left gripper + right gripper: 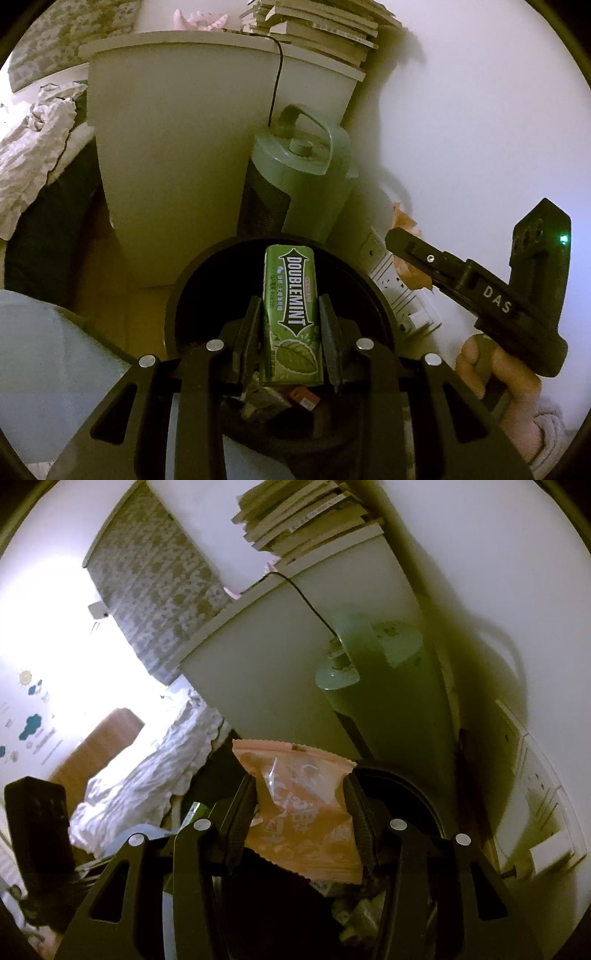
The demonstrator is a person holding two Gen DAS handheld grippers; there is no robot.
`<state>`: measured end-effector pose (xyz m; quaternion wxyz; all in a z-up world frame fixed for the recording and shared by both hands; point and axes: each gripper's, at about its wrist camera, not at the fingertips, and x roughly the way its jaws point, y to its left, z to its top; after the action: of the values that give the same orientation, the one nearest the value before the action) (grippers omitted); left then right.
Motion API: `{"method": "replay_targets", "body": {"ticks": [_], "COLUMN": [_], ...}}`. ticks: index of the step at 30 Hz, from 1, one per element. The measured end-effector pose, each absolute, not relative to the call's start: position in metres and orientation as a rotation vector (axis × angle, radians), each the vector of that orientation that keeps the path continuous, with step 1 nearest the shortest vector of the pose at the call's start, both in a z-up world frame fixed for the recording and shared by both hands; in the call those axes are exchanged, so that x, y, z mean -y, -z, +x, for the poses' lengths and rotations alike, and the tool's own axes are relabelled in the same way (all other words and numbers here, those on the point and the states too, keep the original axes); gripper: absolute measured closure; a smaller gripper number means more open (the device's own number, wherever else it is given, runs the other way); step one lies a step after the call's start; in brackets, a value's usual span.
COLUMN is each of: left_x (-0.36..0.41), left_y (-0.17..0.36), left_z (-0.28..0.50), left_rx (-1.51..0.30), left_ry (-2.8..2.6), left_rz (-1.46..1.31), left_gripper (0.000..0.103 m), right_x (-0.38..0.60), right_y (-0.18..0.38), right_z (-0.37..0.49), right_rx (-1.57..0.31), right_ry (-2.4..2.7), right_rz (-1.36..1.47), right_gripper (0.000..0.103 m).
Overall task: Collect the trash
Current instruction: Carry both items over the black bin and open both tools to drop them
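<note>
Hovering over the black trash bin (192, 295), the left gripper (290, 325) is clamping a green Doublemint pack (290, 314) above its opening while the right gripper (299, 812) is pinching an orange snack wrapper (303, 812) beside its rim, apparently positioning both for dropping.

The floor (147, 295) carries a black round trash bin (380, 306), a green cylindrical appliance (295, 192) just behind it, and a white cabinet (177, 155) beside the appliance. A white power strip (399, 291) lies on the floor against the wall, near the bin. The cabinet top carries a tilted stack of books (325, 33); a black cord (276, 81) hangs from it toward the appliance.
</note>
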<state>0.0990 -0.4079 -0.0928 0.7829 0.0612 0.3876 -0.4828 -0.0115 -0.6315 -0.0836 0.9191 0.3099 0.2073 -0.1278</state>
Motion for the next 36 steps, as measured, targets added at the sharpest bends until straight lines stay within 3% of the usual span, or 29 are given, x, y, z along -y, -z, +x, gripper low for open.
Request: {"method": "replay_targets", "body": {"ticks": [10,11,14,15,20,24,36], "left_x": [0.419,0.42,0.418,0.416,0.4,0.37,0.2], "left_y": [0.095,0.095,0.091,0.089,0.078,0.064,0.025], "left_z": [0.099,0.098,0.097,0.096,0.092,0.083,0.046], "left_rx": [-0.853,-0.863,-0.845,-0.833,-0.817,-0.779,-0.685], "left_ry": [1.077,1.079,1.075,1.071,1.061,1.032,0.743], "left_rz": [0.136,0.147,0.13,0.122,0.087,0.043,-0.067], "left_gripper": [0.07,0.065,0.034,0.028,0.025,0.012,0.005], "right_x": [0.636,0.636,0.636,0.637,0.639,0.636,0.544], "right_y": [0.087,0.088,0.089,0.089,0.091,0.092,0.075], "right_z": [-0.012,-0.012,-0.013,-0.014,-0.012,-0.009,0.013], "right_rx": [-0.427,-0.427,-0.421,-0.421,-0.425,-0.429,-0.476], "right_ry": [0.282,0.284,0.289,0.29,0.308,0.309,0.19], "right_rz": [0.667,0.669,0.674,0.674,0.686,0.688,0.467], "right_gripper": [0.046,0.043,0.036,0.034,0.032,0.026,0.011]}}
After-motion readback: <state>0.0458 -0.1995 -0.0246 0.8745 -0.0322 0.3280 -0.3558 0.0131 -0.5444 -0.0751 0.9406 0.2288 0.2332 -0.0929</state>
